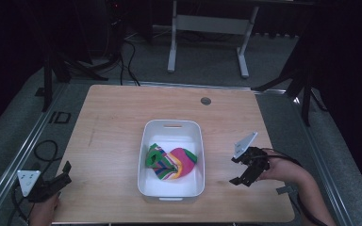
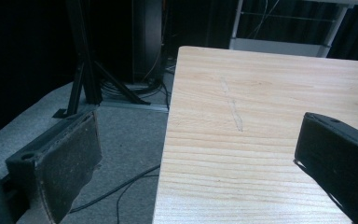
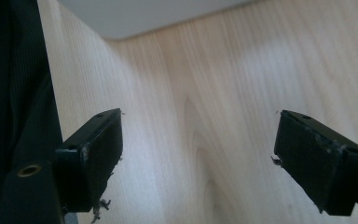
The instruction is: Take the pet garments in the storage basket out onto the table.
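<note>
A white bin (image 1: 171, 127) stands in the middle of the wooden table (image 1: 113, 122). Inside it lies a bundle of striped cloth (image 1: 169, 162) in green, pink, yellow and blue. My left gripper (image 1: 62, 175) rests at the table's front left corner, jaws wide apart with nothing between them; in the left gripper view (image 2: 200, 163) it straddles the table's left edge. My right gripper (image 1: 238, 170) hovers to the right of the bin, also open and empty. The right gripper view (image 3: 198, 154) looks down on bare wood, with a corner of the white bin (image 3: 135, 16) at the top.
A round grey cable port (image 1: 206, 100) sits in the table's far side. Beyond the table stands a white desk frame (image 1: 207, 28). Black stand legs (image 2: 86, 79) and cables (image 1: 129, 61) lie on the grey carpet to the left.
</note>
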The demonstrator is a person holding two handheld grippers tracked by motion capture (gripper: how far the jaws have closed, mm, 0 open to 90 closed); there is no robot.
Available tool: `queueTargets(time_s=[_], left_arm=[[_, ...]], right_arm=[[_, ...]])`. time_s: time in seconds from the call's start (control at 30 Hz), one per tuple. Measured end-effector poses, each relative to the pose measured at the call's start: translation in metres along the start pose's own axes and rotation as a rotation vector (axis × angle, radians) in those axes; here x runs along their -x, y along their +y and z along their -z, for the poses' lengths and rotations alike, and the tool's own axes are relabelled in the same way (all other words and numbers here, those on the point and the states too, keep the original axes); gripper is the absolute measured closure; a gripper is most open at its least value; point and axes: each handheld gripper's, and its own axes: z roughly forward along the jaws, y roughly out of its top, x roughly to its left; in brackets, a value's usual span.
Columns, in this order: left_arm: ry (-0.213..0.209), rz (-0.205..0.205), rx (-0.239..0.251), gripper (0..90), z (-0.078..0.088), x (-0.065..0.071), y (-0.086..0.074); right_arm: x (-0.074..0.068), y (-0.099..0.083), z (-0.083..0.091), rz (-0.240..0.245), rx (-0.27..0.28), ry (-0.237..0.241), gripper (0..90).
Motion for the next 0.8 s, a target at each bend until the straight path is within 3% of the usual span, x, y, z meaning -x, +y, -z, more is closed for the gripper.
queueTargets(time_s=[0.27, 0.57, 0.8], left_arm=[[-0.004, -0.002, 0.001, 0.9, 0.000, 0.000, 0.000], [-0.007, -0.001, 0.002, 0.9, 0.000, 0.000, 0.000], [-0.010, -0.002, 0.002, 0.9, 0.000, 0.000, 0.000]], right_arm=[[-0.005, 0.040, 0.012, 0.119, 0.010, 0.018, 21.9], [-0.009, 0.077, 0.011, 0.166, -0.003, 0.002, 19.5], [-0.008, 0.097, 0.001, 0.181, -0.004, 0.019, 19.6]])
